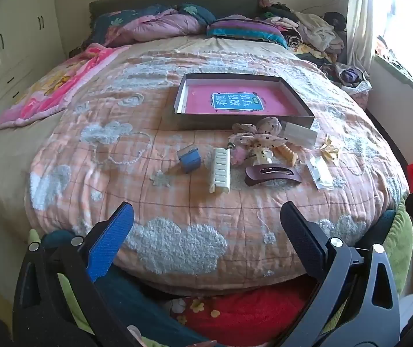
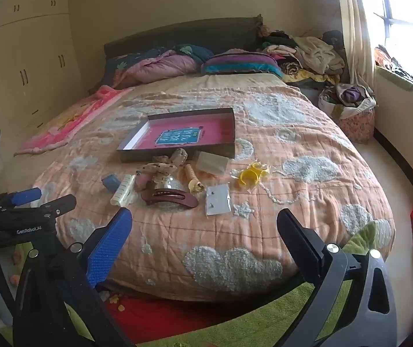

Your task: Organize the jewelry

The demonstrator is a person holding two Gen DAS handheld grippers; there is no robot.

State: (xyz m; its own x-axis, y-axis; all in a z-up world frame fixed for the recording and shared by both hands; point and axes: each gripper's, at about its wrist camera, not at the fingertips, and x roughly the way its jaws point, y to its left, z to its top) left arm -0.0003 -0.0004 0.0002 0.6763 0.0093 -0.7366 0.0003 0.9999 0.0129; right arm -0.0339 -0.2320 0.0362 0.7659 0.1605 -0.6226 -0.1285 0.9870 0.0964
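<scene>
A shallow cardboard box (image 1: 244, 121) with a pink printed floor sits empty in the middle of a bed's peach cloud-patterned quilt (image 1: 177, 208), while every trinket still lies loose on the bedding just in front of it; by the look of things, sorting has not yet begun. The scatter includes a maroon hair clip (image 1: 273, 175), a cream comb-like clip (image 1: 220, 170), a small blue box (image 1: 189, 159), a spotted fabric bow (image 1: 255, 136), a clear packet of stud earrings (image 2: 218, 199) and a yellow bracelet (image 2: 249, 177). The maroon clip's long axis runs left to right across the left wrist view, its arched back toward the box; the cream clip lies nearly at right angles to it, one end toward the box and the other toward the foot of the bed. Both the left gripper (image 1: 206, 225) and the right gripper (image 2: 203, 228) hover short of the items, jaws spread wide and holding nothing.
</scene>
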